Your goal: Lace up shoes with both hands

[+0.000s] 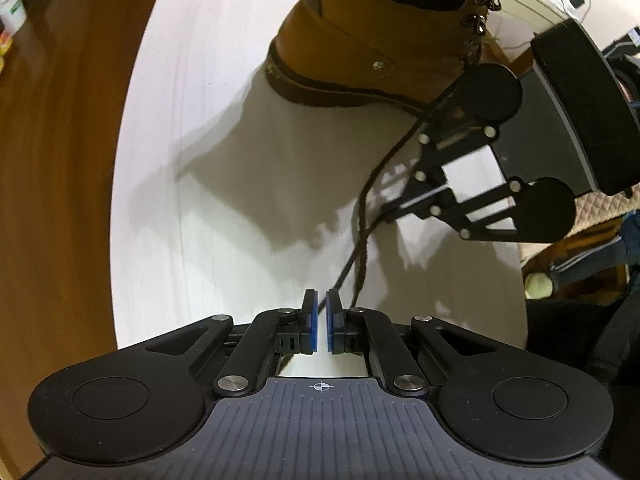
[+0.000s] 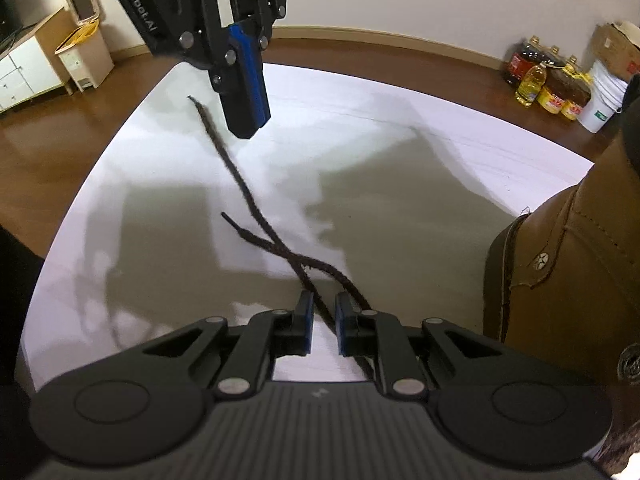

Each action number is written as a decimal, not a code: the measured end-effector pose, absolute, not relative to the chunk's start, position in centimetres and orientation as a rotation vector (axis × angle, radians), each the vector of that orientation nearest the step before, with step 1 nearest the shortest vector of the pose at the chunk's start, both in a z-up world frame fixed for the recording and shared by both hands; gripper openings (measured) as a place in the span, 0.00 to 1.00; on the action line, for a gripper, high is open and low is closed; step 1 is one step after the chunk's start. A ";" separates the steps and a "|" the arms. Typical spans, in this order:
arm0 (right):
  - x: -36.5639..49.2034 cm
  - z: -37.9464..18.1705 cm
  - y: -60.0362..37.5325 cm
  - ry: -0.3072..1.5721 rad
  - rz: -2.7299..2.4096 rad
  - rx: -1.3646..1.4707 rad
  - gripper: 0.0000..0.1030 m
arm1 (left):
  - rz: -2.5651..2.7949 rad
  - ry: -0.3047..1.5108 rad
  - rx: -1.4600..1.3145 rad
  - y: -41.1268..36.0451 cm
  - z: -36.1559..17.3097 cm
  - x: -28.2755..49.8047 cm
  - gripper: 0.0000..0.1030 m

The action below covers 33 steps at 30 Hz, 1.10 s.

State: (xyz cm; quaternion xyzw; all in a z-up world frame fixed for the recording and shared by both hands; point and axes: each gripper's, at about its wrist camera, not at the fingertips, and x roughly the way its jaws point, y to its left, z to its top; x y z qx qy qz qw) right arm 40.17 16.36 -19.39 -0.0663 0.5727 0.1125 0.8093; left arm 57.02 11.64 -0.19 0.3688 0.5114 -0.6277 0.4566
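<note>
Left claw [image 1: 320, 314] pressed nearly together, gripping nothing; right claw [image 2: 322, 320] slightly spread, brown lace [image 2: 256, 210] running loose between its pads.

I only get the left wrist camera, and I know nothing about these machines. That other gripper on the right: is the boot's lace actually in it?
Observer: The right wrist view shows one dark lace running between the right gripper's fingers, with a gap visible beside it.
Operator: And where does that lace end up?
Observer: It crosses a second lace on the white table. Its loose tip lies beside the left gripper.
Operator: Is there anything beyond the table that I can't see?
Observer: A beige lidded bin stands on the floor by the wall.
</note>
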 end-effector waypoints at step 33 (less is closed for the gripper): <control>30.0 -9.4 17.3 1.075 0.120 0.390 0.02 | -1.438 1.989 0.069 13.0 -4.2 54.1 0.18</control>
